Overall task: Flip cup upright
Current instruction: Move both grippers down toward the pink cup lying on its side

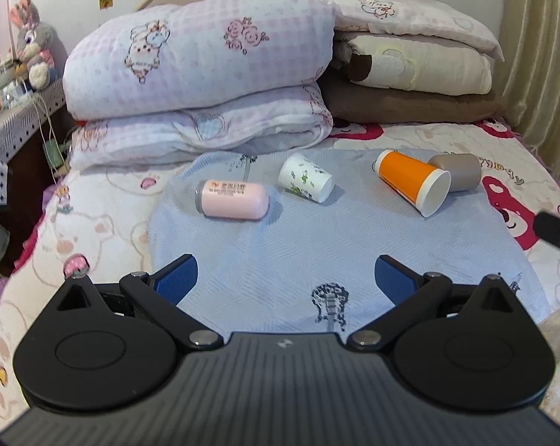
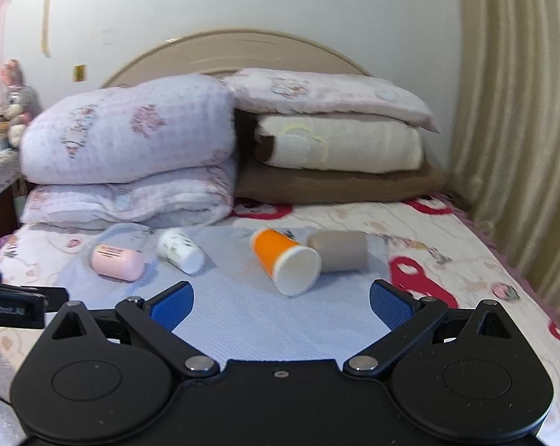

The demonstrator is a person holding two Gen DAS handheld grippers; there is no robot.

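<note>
Cups lie tipped over on the blue cloth [image 1: 317, 245] ahead of both claws: pink cup [image 1: 232, 199], floral cup [image 1: 305, 178], orange cup [image 1: 413, 182] touching grey cup [image 1: 458, 171]. Left gripper [image 1: 285, 278] and right gripper [image 2: 281, 304] are spread wide, holding nothing, well short of them.

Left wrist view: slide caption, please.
Open left gripper faces four tipped cups on a bed: pink, floral, orange, grey.
</note>
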